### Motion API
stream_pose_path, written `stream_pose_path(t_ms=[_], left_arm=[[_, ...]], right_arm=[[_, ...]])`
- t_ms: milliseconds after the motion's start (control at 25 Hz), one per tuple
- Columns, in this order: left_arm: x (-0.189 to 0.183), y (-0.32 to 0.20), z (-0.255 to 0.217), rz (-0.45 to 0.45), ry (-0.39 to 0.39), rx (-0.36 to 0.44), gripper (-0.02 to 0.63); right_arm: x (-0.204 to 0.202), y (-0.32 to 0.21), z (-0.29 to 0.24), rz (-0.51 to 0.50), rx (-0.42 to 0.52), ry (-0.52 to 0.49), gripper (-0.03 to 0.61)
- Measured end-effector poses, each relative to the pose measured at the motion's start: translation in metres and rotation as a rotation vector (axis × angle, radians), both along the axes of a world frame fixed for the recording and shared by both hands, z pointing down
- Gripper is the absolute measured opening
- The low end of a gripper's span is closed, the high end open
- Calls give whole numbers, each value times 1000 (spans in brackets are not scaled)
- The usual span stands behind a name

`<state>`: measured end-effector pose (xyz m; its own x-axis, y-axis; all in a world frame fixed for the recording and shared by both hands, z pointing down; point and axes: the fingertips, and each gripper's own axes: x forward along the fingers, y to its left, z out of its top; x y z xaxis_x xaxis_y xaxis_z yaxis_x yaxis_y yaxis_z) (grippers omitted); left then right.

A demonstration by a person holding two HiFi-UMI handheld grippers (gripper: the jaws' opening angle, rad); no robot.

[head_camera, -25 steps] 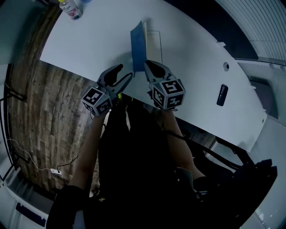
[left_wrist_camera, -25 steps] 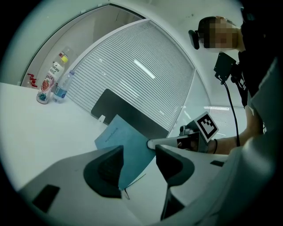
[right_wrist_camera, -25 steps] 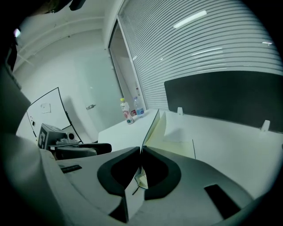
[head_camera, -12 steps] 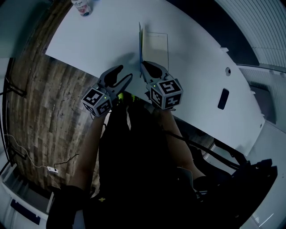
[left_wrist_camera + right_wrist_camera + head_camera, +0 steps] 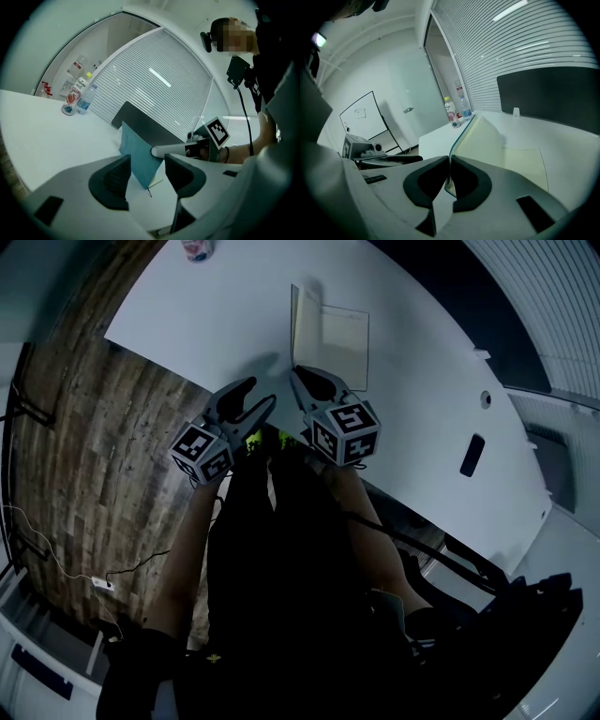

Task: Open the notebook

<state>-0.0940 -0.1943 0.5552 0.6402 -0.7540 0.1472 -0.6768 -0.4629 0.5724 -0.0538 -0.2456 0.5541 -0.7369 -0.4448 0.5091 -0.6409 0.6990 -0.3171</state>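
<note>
**Two grippers at one half-open notebook**

A white bench (image 5: pixel 187 324) is standing over wood flooring (image 5: pixel 84 446), carrying the notebook (image 5: pixel 342 341) near its front edge. The right gripper (image 5: pixel 295 373) is pinching the upright blue cover (image 5: pixel 138 157). The left gripper (image 5: pixel 257 396) is hovering just beside it, jaws spread. Bottles (image 5: pixel 197 248) and a dark slab (image 5: pixel 472 455) are sitting well apart from both.

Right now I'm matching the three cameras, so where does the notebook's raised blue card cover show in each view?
Head view: the raised blue card cover stands edge-on at top centre.
Left gripper view: the cover is at centre, blue face showing, beyond the open left gripper.
Right gripper view: the cover is at centre, rising from the right gripper, which is shut on it.
Shared landmark: the cluster of plastic bottles.
</note>
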Motion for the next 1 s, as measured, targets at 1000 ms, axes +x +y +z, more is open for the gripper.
stream_pose_path(t_ms=[1000], left_arm=[[-49, 15, 26, -71, 5, -62, 209]], right_arm=[[-59, 18, 65, -134, -142, 23, 9]])
